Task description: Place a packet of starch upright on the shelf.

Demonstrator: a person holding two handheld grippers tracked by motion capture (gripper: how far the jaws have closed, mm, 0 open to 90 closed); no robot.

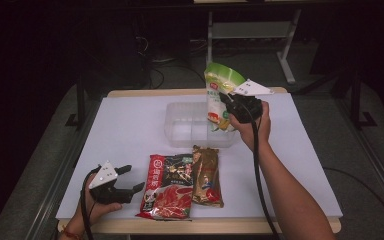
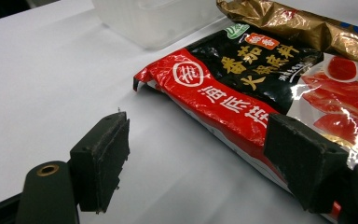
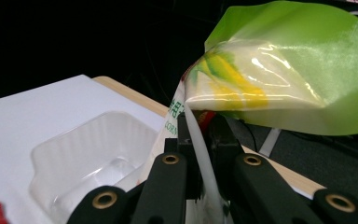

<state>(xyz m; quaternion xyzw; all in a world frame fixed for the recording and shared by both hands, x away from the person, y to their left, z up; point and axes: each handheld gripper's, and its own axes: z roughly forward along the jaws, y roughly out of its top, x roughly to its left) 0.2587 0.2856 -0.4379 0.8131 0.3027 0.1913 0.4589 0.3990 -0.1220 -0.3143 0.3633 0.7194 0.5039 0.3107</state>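
Pouch [image 1: 220, 95] upright, green top upward.

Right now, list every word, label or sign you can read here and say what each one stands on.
"番茄火锅底料": gold characters on the black panel of the red and black packet.
"海底捞": white characters on its red band, beside a round white logo.
"CORN", partly cut off: green letters on the green and white pouch clamped in the right gripper.
Small print on the gold packet: too blurred to read.

Tongs [image 3: 200, 154] clamped on green-topped pouch [image 3: 284, 70], above clear plastic tray [image 3: 98, 154]
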